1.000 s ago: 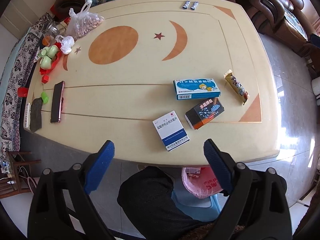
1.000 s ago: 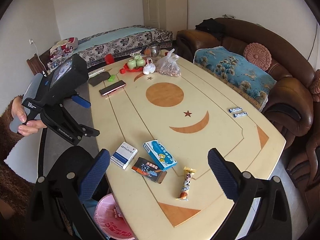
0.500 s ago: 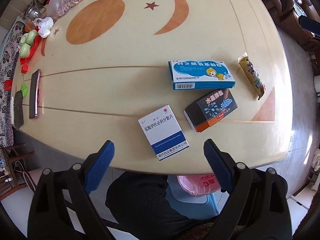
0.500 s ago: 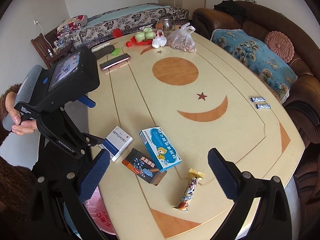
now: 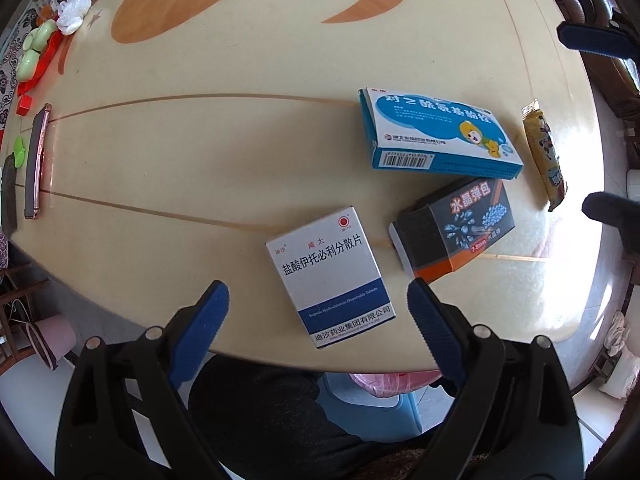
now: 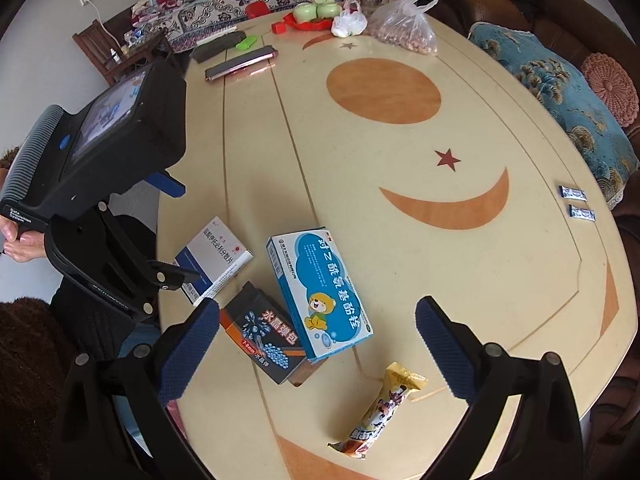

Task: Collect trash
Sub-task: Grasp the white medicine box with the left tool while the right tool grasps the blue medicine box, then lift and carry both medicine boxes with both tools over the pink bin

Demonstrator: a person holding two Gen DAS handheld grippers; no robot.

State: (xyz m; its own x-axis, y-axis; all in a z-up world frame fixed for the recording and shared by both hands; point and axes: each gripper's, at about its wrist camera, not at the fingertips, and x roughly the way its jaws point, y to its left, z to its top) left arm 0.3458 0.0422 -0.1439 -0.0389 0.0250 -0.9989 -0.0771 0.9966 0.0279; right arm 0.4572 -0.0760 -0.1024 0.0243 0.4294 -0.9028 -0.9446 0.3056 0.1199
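Trash here means the empty packaging at the near edge of the tabletop (image 5: pixel 168 168): a white-and-blue medicine box (image 5: pixel 331 276), a black-and-orange box (image 5: pixel 454 229) just to its right, a blue medicine box (image 5: pixel 436 134) beyond that one, and a yellow snack wrapper (image 5: pixel 544 154) out toward the right edge. I judge the white-and-blue medicine box to be my first pick, since my left gripper (image 5: pixel 318 308) hovers just short of it with its blue pads spread wide and nothing between them.

To do this well I would bring the left gripper forward until the box sits squarely between the pads, then turn my wrist a little, because the box lies skewed to the fingers and a corner pinch could let it spin out. Its near end sits close to the tabletop's edge, so I would close across the two long sides instead of pushing it. A pink bin (image 5: pixel 384 382) shows below the tabletop's edge, and that looks like the drop point.

My right gripper (image 6: pixel 316 344) is also spread and empty, held above the black-and-orange box (image 6: pixel 266 340) and the blue medicine box (image 6: pixel 320 292), with the snack wrapper (image 6: pixel 380 412) near its right finger. I hold the left unit low, angled down and inward from the tabletop's edge.
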